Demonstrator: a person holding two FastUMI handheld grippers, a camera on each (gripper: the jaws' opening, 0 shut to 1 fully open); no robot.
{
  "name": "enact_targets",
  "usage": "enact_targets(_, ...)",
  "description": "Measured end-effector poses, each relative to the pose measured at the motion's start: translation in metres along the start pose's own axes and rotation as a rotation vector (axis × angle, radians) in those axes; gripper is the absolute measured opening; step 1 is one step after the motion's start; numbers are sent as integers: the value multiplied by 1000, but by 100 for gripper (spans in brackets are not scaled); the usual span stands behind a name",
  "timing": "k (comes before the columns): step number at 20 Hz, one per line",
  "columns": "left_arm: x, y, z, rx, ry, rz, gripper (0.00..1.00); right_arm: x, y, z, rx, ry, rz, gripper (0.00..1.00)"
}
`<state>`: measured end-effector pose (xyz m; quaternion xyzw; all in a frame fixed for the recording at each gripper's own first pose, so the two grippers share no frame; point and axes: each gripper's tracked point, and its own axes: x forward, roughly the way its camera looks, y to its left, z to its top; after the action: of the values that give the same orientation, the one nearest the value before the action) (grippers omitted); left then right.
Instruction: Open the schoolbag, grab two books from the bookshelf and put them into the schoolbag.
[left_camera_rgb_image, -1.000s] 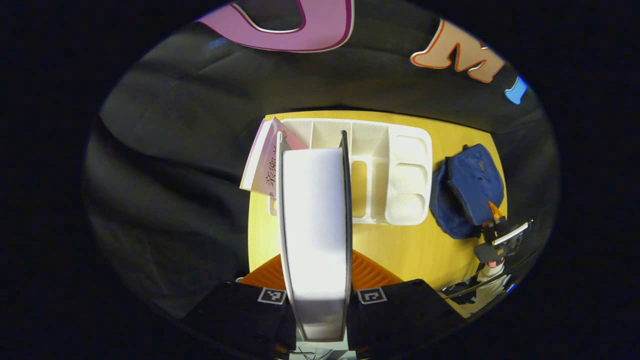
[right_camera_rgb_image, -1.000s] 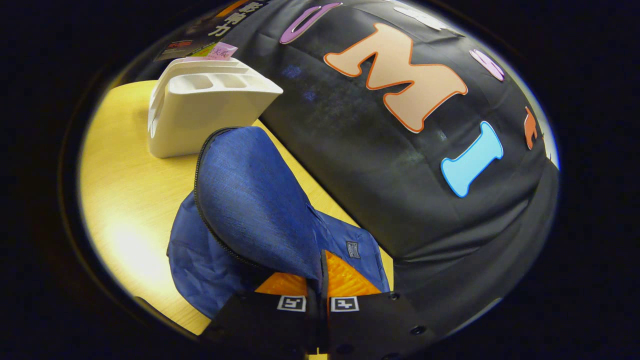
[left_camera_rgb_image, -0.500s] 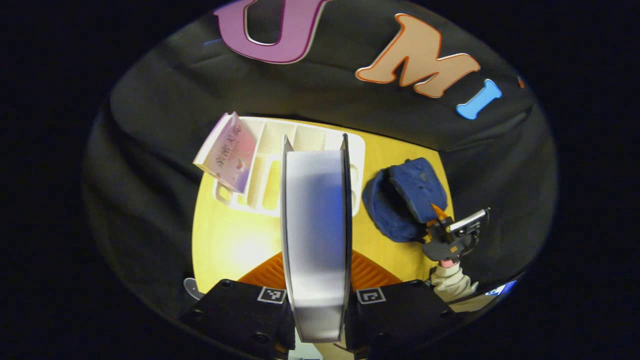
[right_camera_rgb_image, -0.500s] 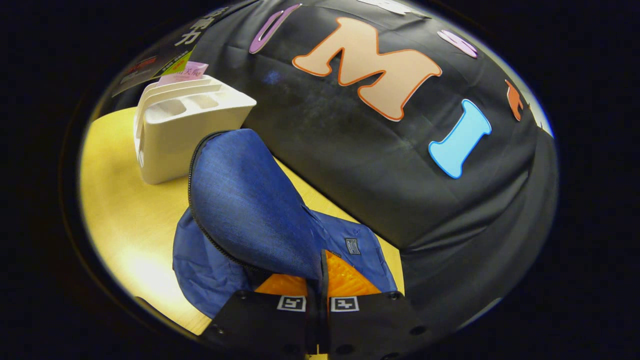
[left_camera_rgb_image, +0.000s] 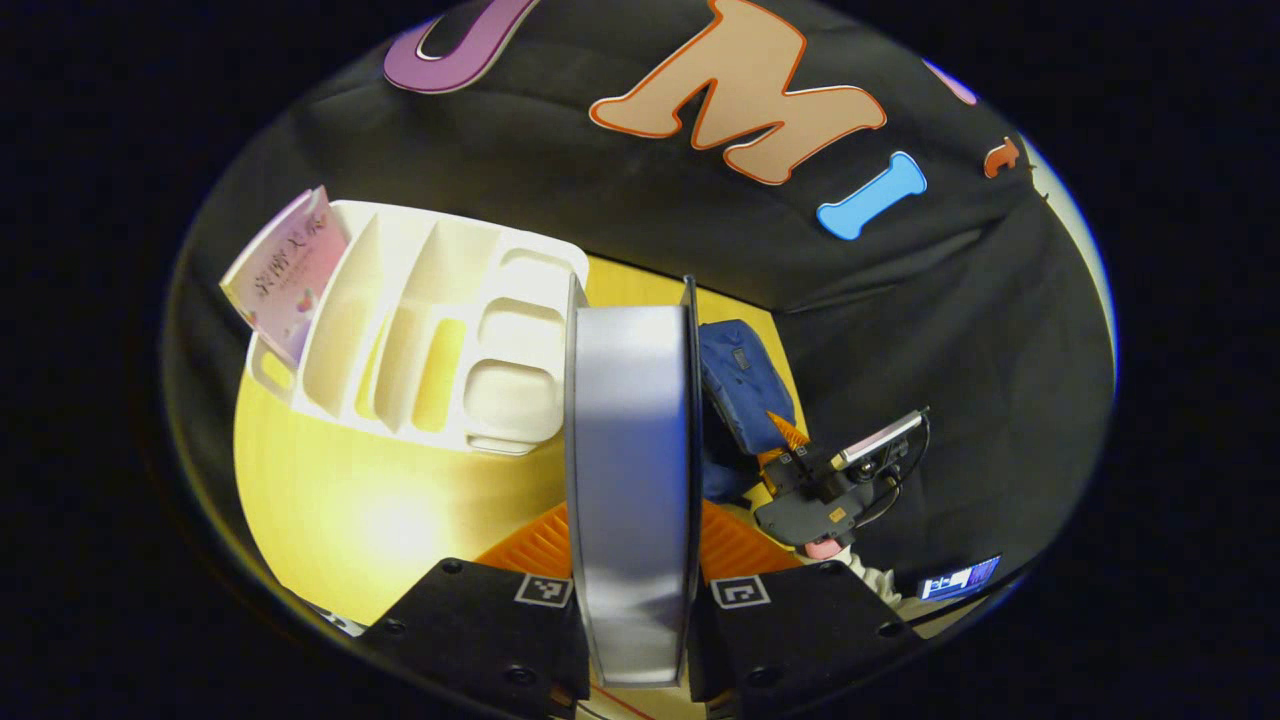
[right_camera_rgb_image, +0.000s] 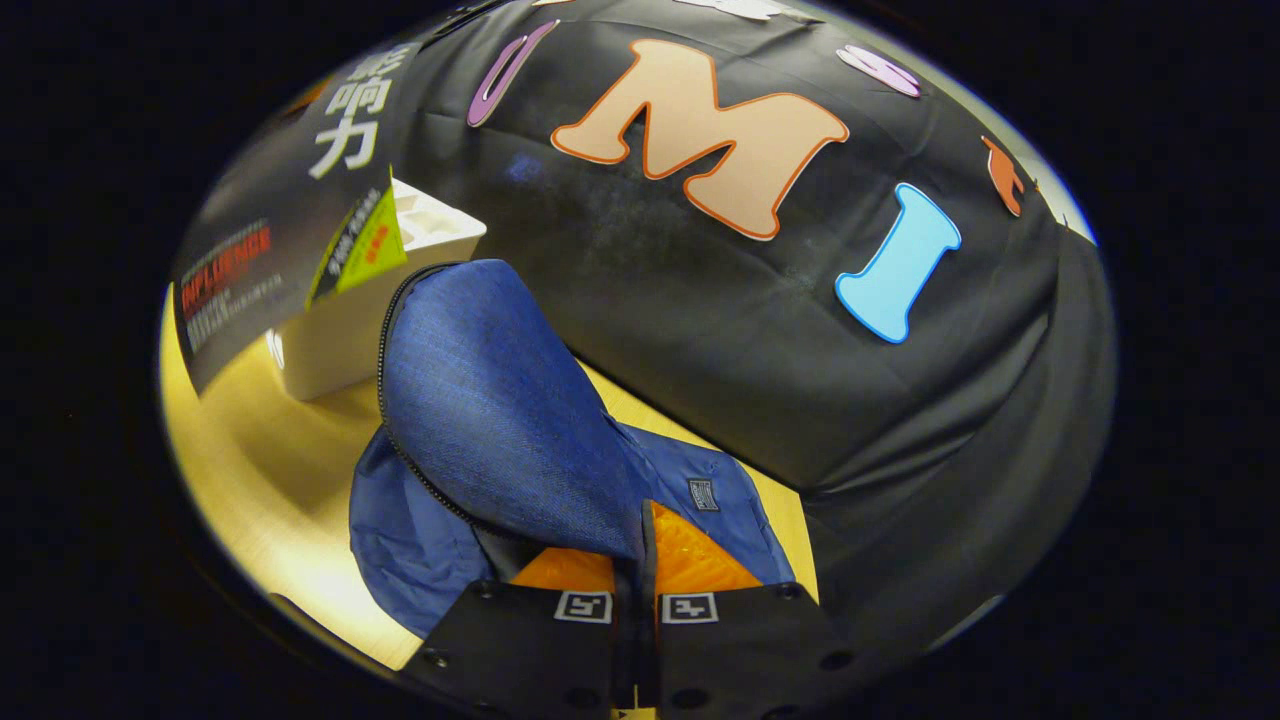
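Observation:
My left gripper is shut on a thick book, seen page-edge on and held upright above the table. Its black cover comes in from the left in the right gripper view. The blue schoolbag lies just right of the book. My right gripper is shut on the bag's zip-edged flap and holds it lifted; the bag's inside is hidden. From the left gripper view, that right gripper is at the bag's near edge. A pink book leans in the end slot of the white bookshelf.
The yellow table carries the bookshelf at the back and the bag beside it, both close to the black cloth wall. A sleeve and a small lit screen are at the table's right edge.
My left gripper has carried the book to the right, away from the bookshelf and up to the bag; its cover has entered the right gripper view. The right gripper keeps the flap lifted.

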<state>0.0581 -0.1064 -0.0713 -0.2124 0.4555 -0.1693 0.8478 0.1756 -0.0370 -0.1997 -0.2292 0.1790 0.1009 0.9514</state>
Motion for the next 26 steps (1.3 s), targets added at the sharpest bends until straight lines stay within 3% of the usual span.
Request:
enact_targets(6, 80, -21, 2, -132, -74, -113, 36, -1, -5, 3, 51, -22, 5, 2)
enact_targets(9, 111, -25, 2, -135, -104, -136, 35, -2, -6, 3, 56, -29, 12, 6)
enact_targets(12, 137, -37, 3, -157, -133, -200, 35, -3, -8, 5, 77, -38, 11, 4)
enact_targets(17, 193, -48, 0, -134, -157, -235, 35, -2, -8, 3, 82, -49, 21, 4)
enact_targets(23, 248, -58, 8, -310, -199, -288, 35, -3, -8, 4, 106, -61, 29, 3)
enact_targets(26, 265, -66, 6, -336, -203, -312, 35, -2, -7, 10, 99, -71, 33, 3)
